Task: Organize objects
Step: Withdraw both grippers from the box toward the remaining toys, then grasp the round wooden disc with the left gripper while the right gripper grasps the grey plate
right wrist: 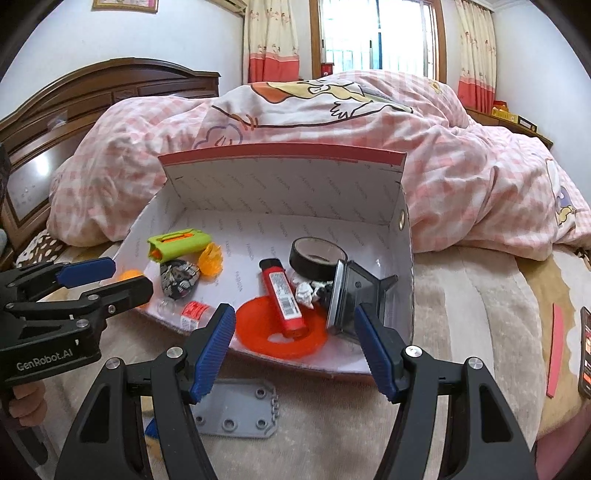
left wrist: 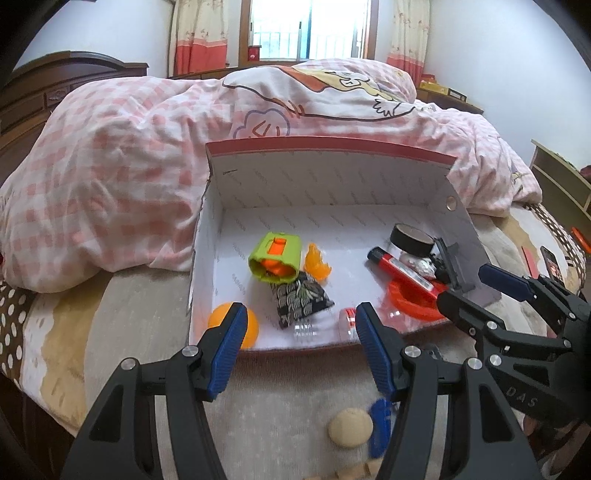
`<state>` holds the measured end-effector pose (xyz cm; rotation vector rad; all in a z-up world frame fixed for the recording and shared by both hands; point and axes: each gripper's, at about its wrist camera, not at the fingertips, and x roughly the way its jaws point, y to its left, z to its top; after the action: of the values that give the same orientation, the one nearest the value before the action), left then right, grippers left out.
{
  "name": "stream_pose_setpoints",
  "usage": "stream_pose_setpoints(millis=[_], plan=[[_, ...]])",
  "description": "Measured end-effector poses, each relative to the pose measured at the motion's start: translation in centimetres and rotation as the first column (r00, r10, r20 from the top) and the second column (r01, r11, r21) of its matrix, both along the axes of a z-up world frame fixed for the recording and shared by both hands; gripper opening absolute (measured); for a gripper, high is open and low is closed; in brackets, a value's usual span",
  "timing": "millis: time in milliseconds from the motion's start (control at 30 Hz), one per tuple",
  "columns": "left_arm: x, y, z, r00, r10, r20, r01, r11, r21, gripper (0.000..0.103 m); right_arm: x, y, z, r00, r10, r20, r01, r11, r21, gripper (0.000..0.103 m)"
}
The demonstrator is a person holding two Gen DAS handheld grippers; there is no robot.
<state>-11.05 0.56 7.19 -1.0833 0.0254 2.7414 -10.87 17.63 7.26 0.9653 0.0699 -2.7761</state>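
**Open box on a bedroom bed**

A white cardboard box [right wrist: 280,206] with a red rim sat on a beige striped bedspread [right wrist: 472,295], against a rumpled pink checked duvet [left wrist: 110,177]. A dark wooden headboard [right wrist: 110,92] stood to the left, a curtained window [right wrist: 373,33] behind. Inside the box lay a green-and-orange toy [left wrist: 273,258], a black tape roll [right wrist: 317,258] and a red tube [right wrist: 284,299]. The left gripper [left wrist: 299,350] and right gripper [right wrist: 295,347] hovered at the near wall, jaws spread, grasping nothing.
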Motion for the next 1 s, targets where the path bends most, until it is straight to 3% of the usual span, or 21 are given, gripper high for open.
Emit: stream_pose_setpoints(millis=[500, 1000], plan=[[5.0, 0.8, -1.6, 0.993, -0.111, 0.030, 0.112, 0.993, -0.024, 0.061, 4.8, 1.4, -0.1, 1.000, 0.012, 0.019, -0.012, 1.000, 0.004, 0.068], [4.7, 1.1, -5.4, 0.987, -0.116, 0.116, 0.124, 0.990, -0.070, 0.061, 5.4, 1.4, -2.6, 0.995, 0.038, 0.092, -0.038, 0.999, -0.001, 0.068]])
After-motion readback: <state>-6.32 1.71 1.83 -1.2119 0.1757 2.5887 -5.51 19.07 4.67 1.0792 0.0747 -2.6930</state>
